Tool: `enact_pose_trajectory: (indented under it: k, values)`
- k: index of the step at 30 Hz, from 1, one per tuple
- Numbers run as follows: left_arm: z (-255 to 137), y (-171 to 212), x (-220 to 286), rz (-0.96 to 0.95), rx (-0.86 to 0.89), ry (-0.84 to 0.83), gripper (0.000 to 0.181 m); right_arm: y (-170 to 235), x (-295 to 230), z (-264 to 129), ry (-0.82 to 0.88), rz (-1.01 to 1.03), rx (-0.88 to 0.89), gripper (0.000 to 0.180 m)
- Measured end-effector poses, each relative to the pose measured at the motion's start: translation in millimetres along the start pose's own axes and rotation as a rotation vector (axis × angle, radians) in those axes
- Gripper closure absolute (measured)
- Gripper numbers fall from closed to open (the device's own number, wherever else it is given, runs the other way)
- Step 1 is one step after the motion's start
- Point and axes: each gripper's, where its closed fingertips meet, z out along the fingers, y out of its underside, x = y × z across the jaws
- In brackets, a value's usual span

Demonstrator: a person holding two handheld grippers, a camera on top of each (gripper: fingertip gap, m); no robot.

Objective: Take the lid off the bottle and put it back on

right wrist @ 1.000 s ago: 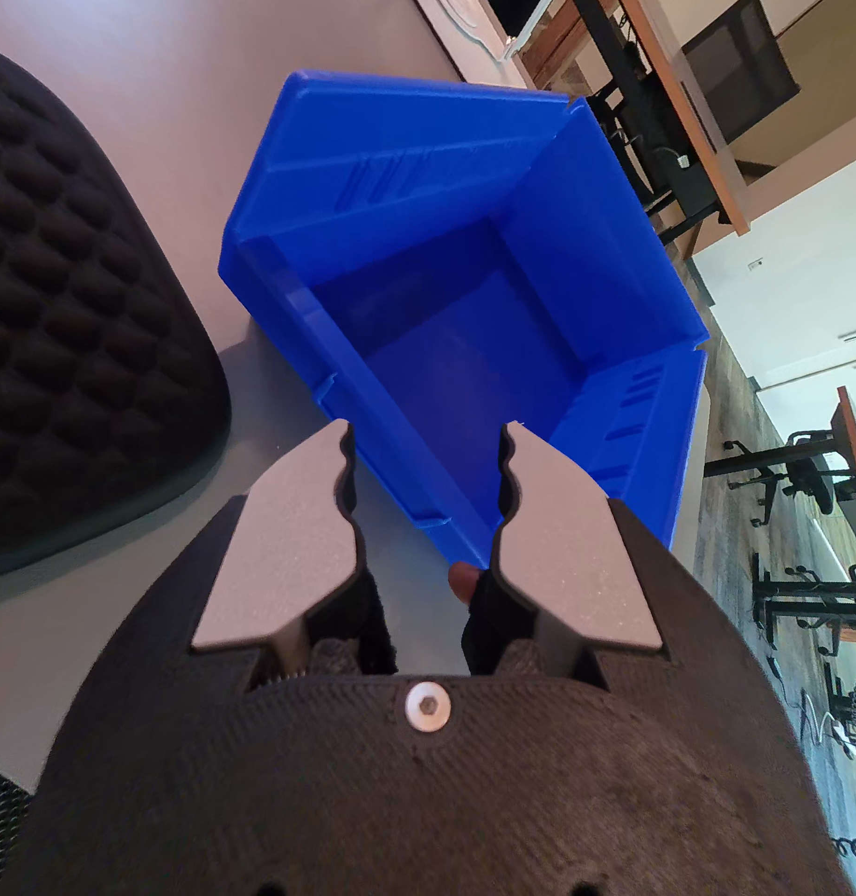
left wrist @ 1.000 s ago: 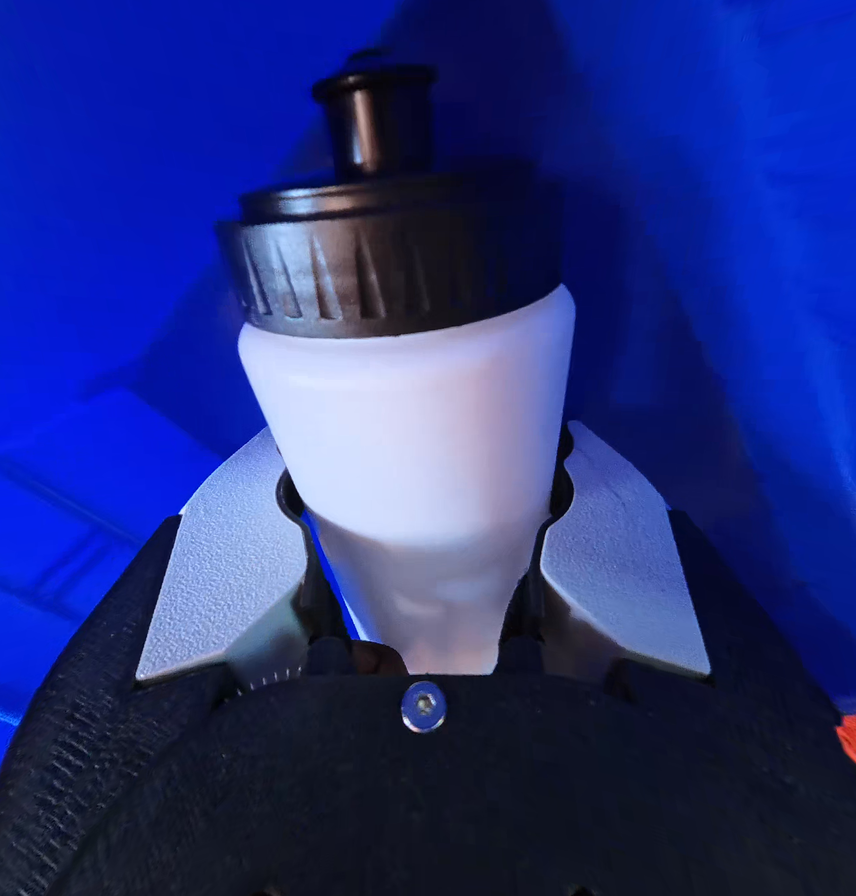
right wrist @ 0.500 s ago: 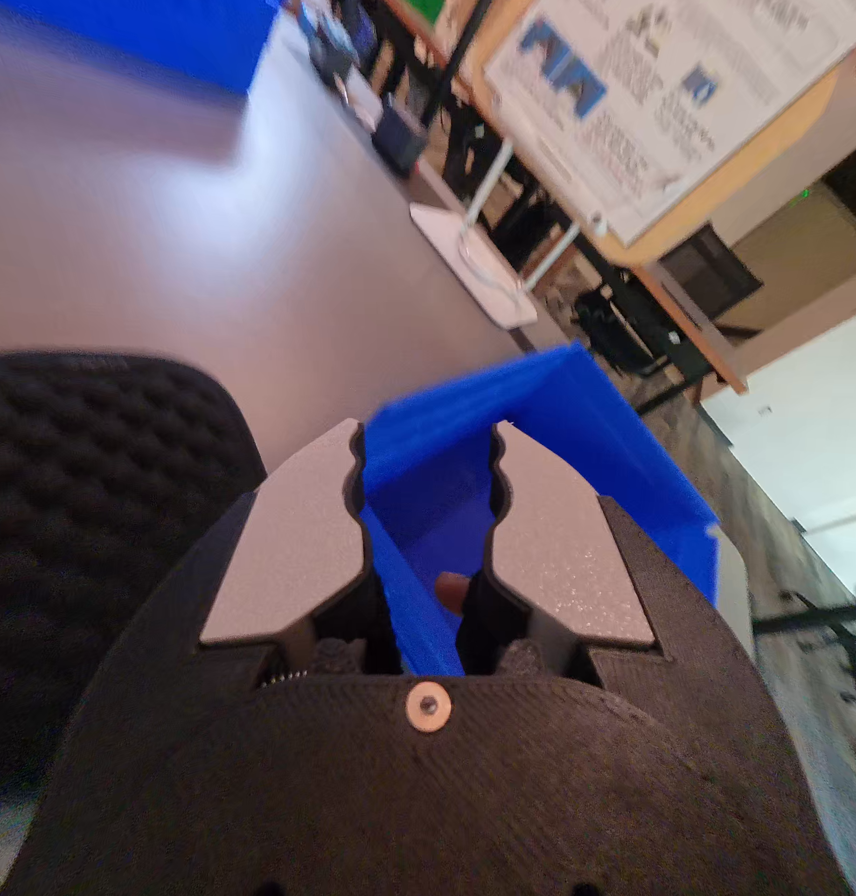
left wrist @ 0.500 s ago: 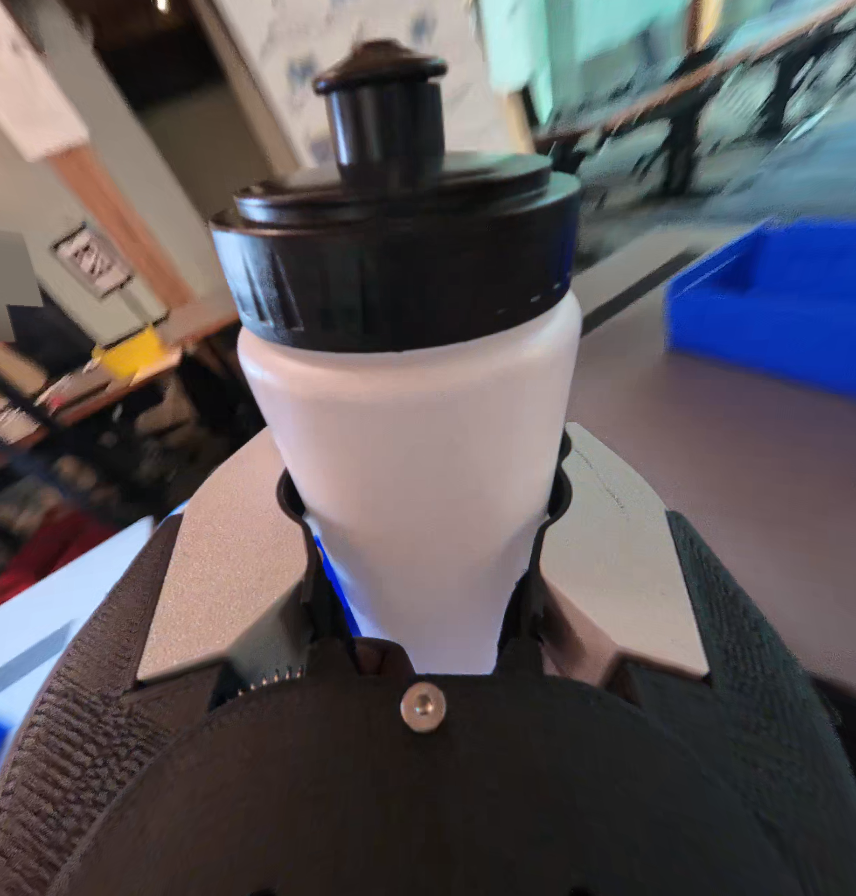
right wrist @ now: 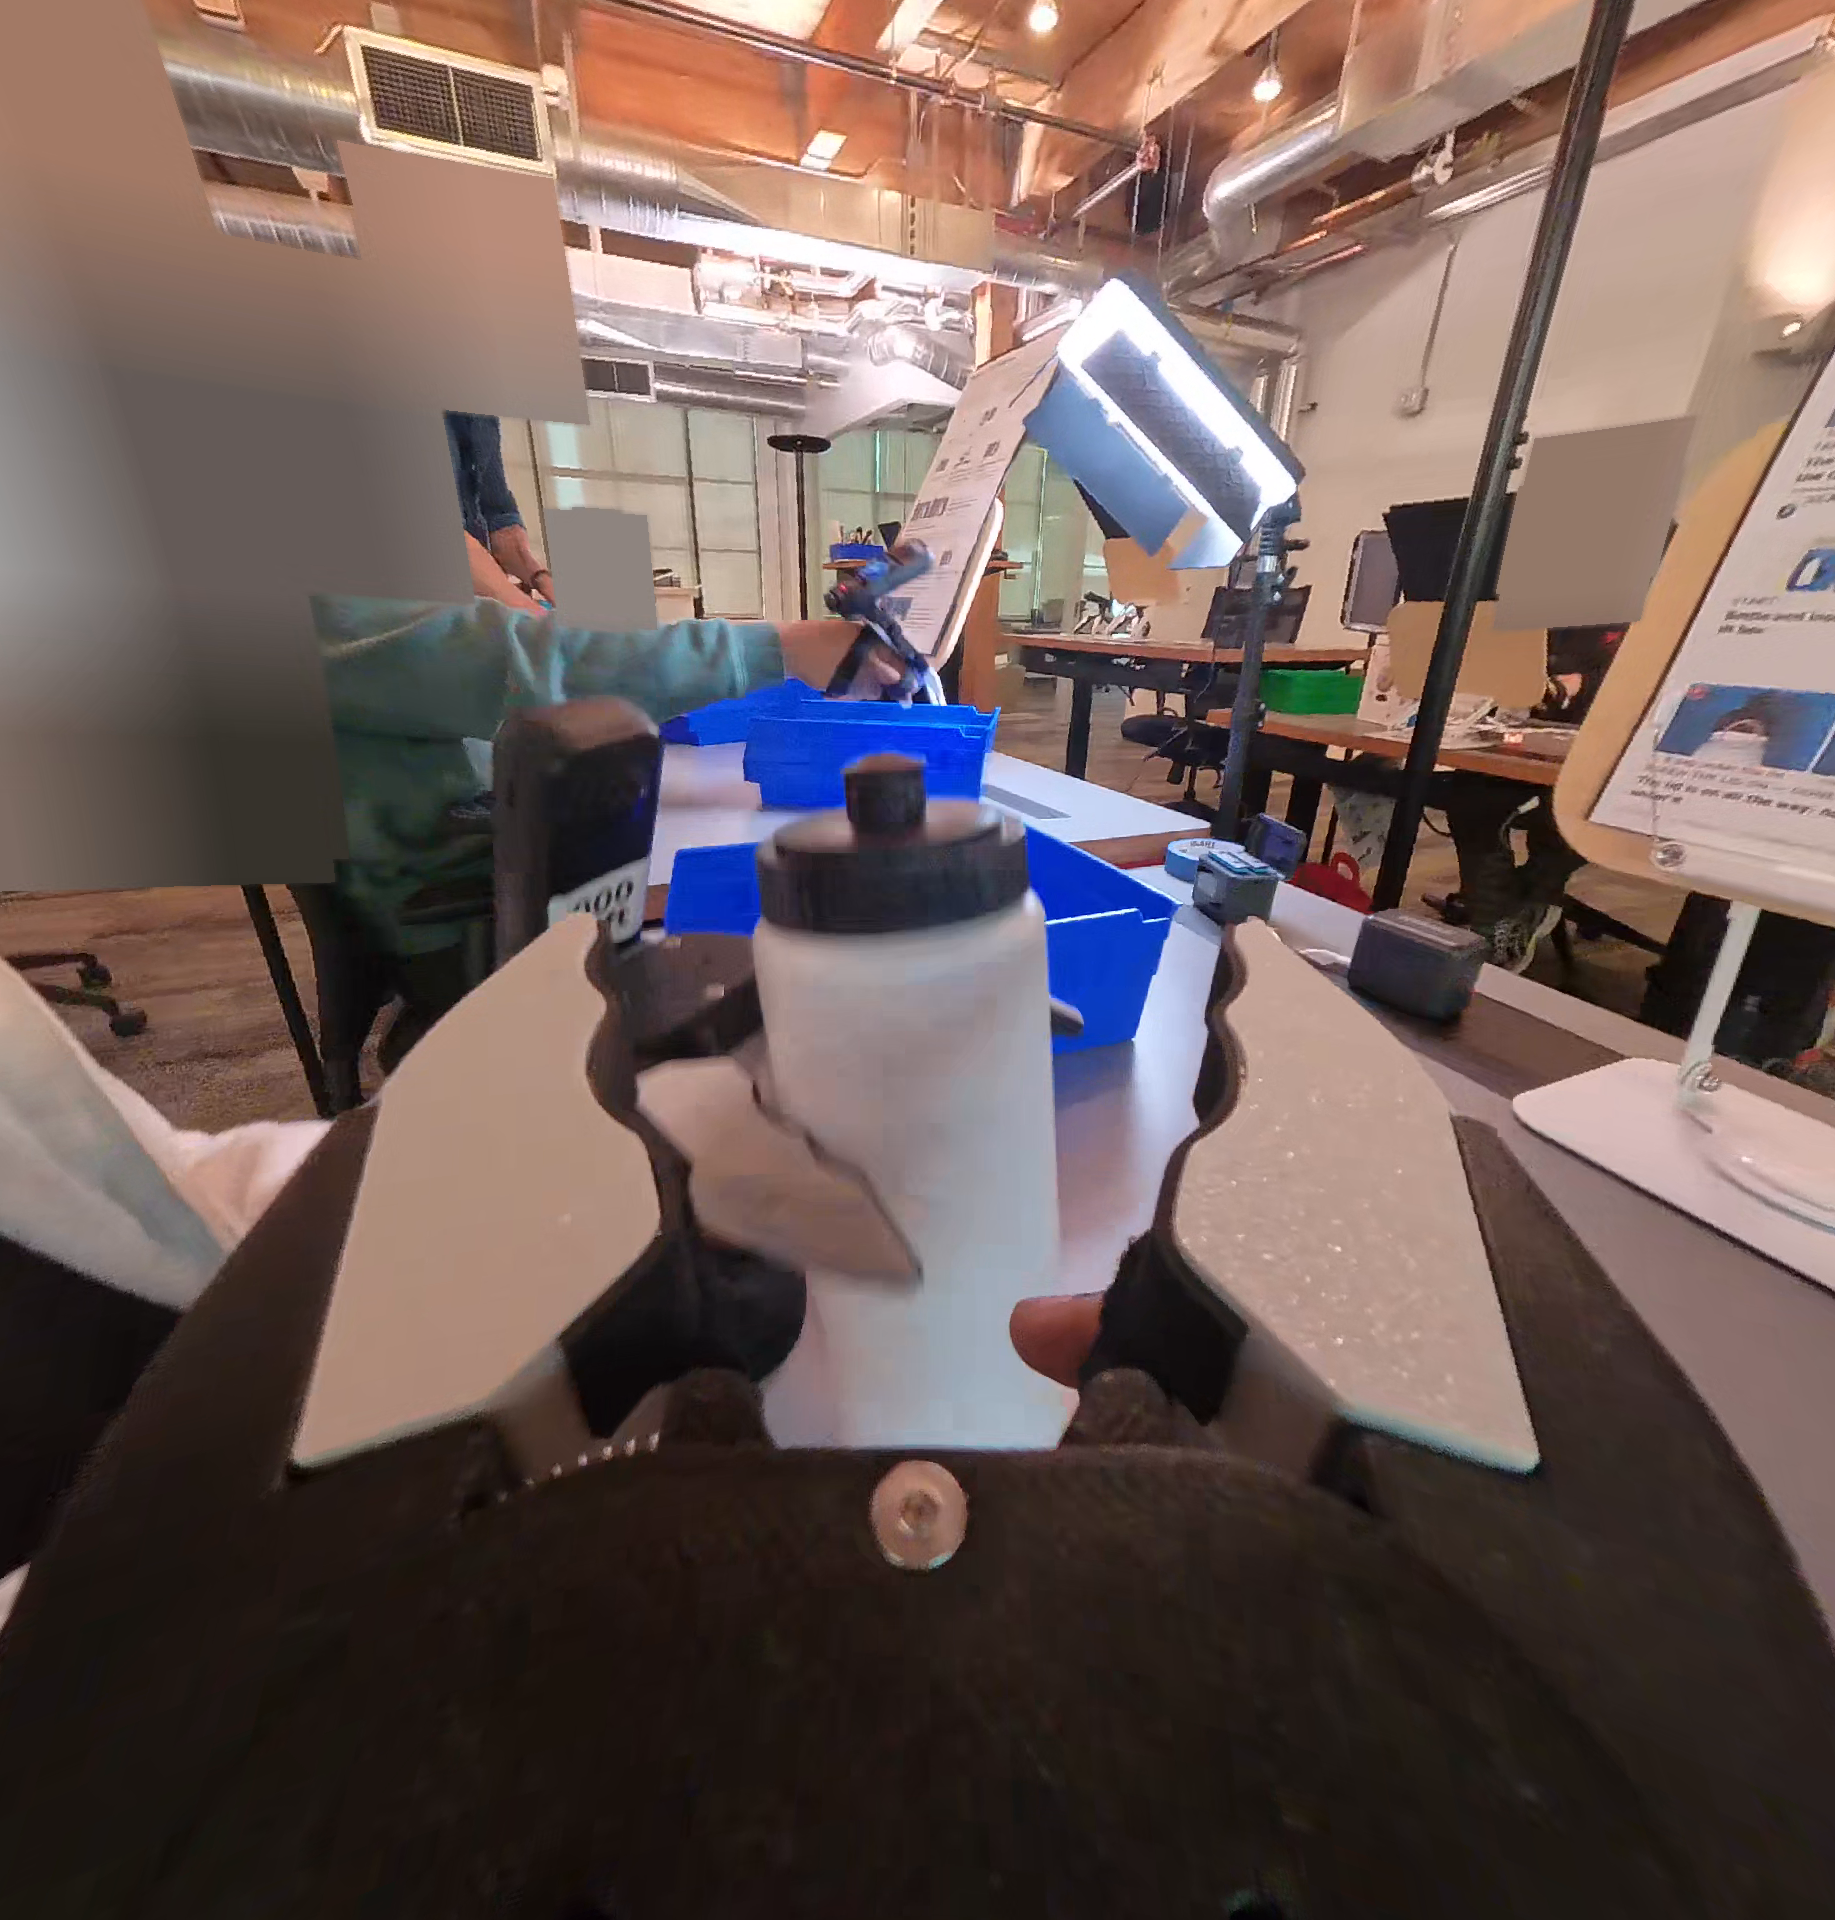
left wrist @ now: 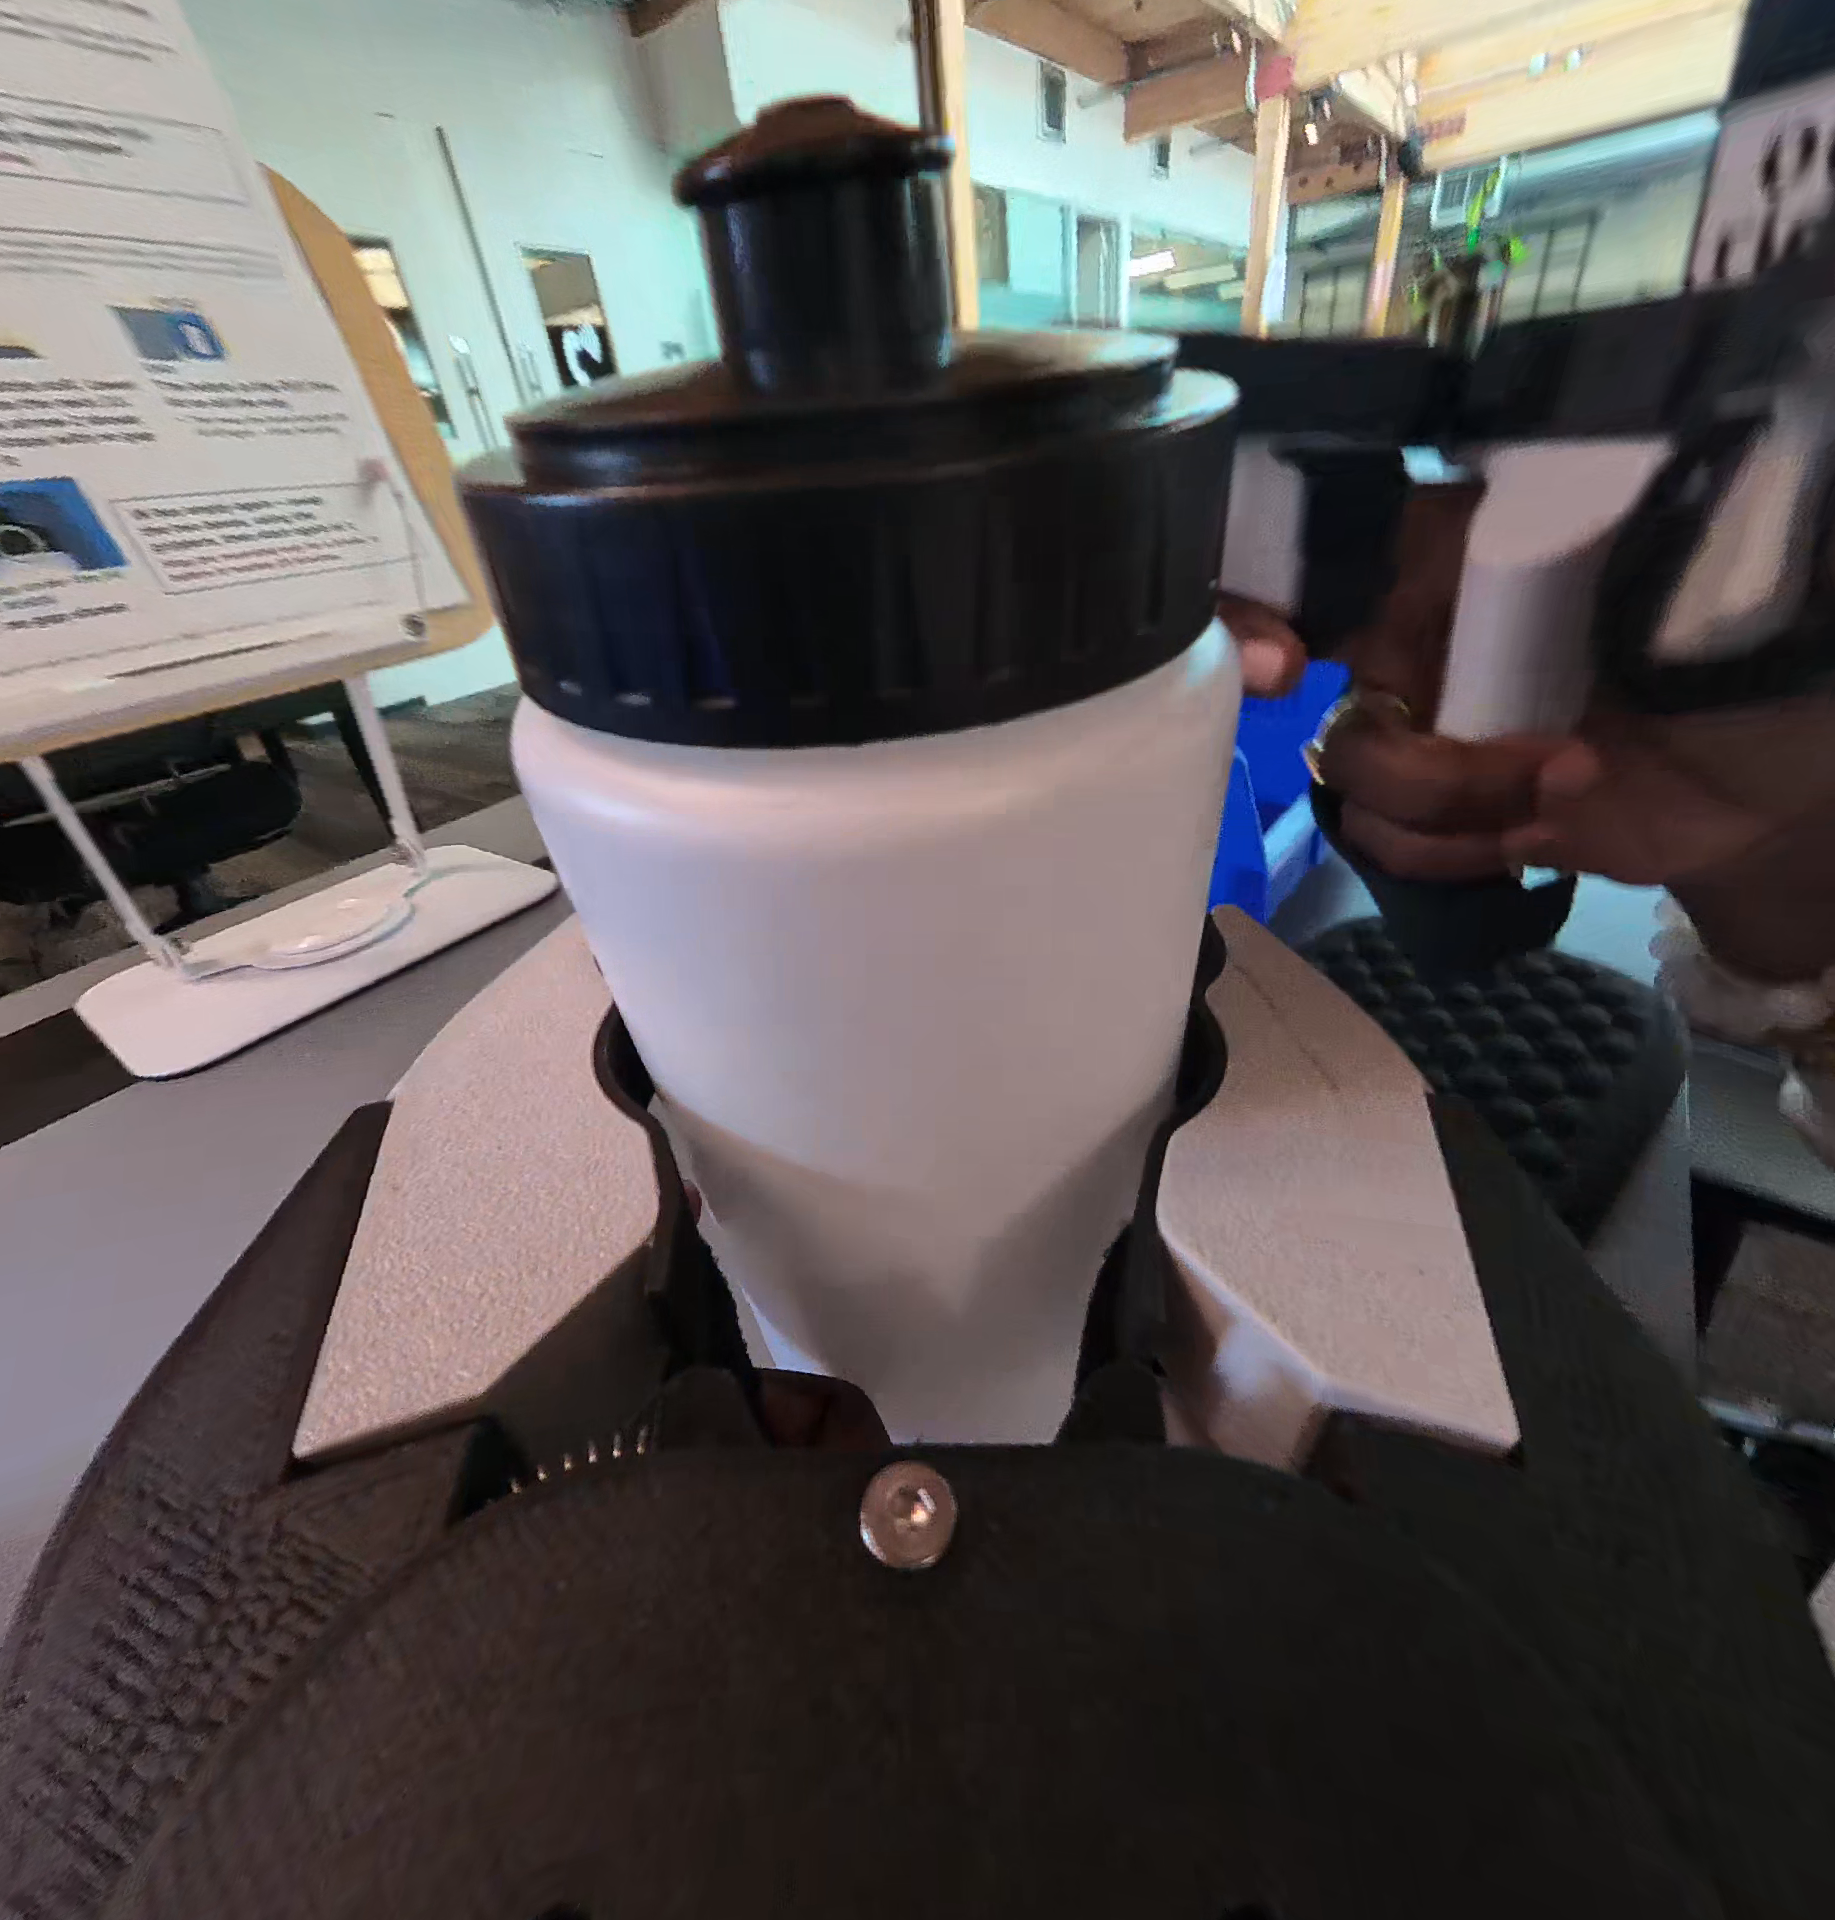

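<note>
Leftmost in the left wrist view: white printed sign board (left wrist: 165, 364) on a clear stand with a flat white base plate (left wrist: 321, 935), set on the grey tabletop (left wrist: 113, 1195). Centre: left gripper (left wrist: 913, 997) clenched on the lower body of the white plastic bottle (left wrist: 892, 883), one grey finger pressed to each side. Holds it upright, filling the middle of the view. Black ribbed screw lid (left wrist: 851, 561) with its pull spout seated on the bottle's neck. Cannot tell whether the bottle's base meets the table. Right of the bottle: a sliver of blue plastic bin (left wrist: 1266, 810), a black dimpled pad (left wrist: 1515, 1039) on the table, and above it a person's hand (left wrist: 1495, 800) wrapped round a gripper handle, blurred.

Leftmost in the right wrist view: a teal sleeve (right wrist: 539, 665) of someone at a farther table. Centre: same bottle, upright between the spread fingers of the right gripper (right wrist: 913, 935). Released, jaws wide, a clear gap on both sides, touching neither bottle nor lid. Lid sits just above the fingertips' level. Behind the bottle, the blue bin again; farther right a roll of blue tape (right wrist: 1188, 857), a small grey box (right wrist: 1412, 971), a lit panel lamp (right wrist: 1173, 416) overhead, then the sign board at the edge.
</note>
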Motion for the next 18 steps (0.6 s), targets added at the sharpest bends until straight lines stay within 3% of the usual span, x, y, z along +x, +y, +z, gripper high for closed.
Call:
enact_pose_trajectory:
  k: [7, 12, 18]
  values:
    - [7.8, 13.5, 20.4, 0.047, -0.049, 0.045, 0.081, 24.6, -4.4, 22.5, 0.018, -0.013, -0.135, 0.082]
    - [11.1, 14.8, 28.2, 0.044, -0.076, 0.081, 0.082, 31.2, -4.8, 28.7, 0.014, -0.072, -0.212, 0.104]
    - [14.7, 18.0, 31.3, 0.016, -0.128, 0.141, 0.083, 32.6, 1.5, 24.1, -0.022, -0.067, -0.219, 0.105]
